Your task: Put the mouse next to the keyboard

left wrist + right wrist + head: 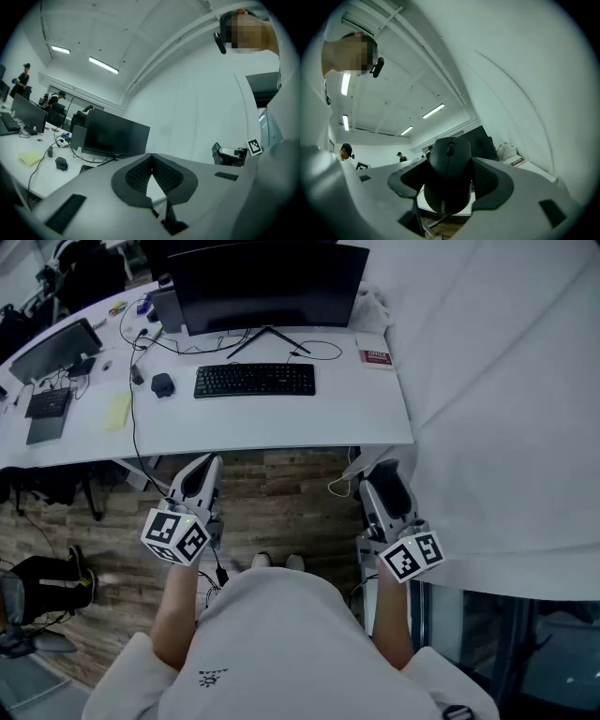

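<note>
My right gripper is shut on a black mouse, held level in front of the white desk, near its front right corner. In the right gripper view the mouse fills the space between the pads, its wheel end pointing away from the camera. The black keyboard lies on the desk below a dark monitor. My left gripper hovers before the desk's front edge; its jaws meet at the tips with nothing between them.
A second dark mouse sits left of the keyboard, beside a cable and a yellow notepad. A red-and-white box lies at the desk's back right. A white curtain hangs close on the right. Another workstation stands far left.
</note>
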Demonstrator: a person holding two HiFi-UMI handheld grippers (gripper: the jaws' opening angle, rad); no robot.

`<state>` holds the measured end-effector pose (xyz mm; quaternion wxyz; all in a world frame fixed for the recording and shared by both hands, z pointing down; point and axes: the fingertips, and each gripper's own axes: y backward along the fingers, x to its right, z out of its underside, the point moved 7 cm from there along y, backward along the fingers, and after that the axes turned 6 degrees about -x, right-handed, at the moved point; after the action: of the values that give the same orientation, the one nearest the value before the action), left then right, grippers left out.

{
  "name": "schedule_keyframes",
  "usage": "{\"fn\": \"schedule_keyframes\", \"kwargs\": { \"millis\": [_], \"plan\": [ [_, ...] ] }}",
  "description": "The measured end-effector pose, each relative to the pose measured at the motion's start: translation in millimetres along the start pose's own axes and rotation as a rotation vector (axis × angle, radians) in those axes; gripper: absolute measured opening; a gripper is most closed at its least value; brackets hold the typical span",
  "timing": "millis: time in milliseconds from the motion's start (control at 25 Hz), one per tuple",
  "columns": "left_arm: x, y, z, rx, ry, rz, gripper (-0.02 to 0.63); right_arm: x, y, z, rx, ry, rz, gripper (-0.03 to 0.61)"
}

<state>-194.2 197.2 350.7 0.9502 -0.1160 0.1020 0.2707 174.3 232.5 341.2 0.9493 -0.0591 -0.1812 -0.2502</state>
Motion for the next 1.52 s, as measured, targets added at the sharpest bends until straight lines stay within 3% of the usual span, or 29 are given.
{"fn": "schedule_keyframes", "kwargs": {
  "millis": [520, 760, 1520],
  "plan": [
    [13, -21, 5, -0.034, -0.06, -0.049, 0.012, 0, -19, 6, -0.045, 0.083, 0.041, 0.296],
    [23, -34, 4, -0.039, -0.071, -0.023, 0.012, 2, -26, 4, -0.05, 0.103, 0.029, 0.296],
    [67, -47, 18, -0.06, -0.1, -0.036, 0.012, 32, -2, 10, -0.066, 0.062, -0.017, 0.296]
  ]
}}
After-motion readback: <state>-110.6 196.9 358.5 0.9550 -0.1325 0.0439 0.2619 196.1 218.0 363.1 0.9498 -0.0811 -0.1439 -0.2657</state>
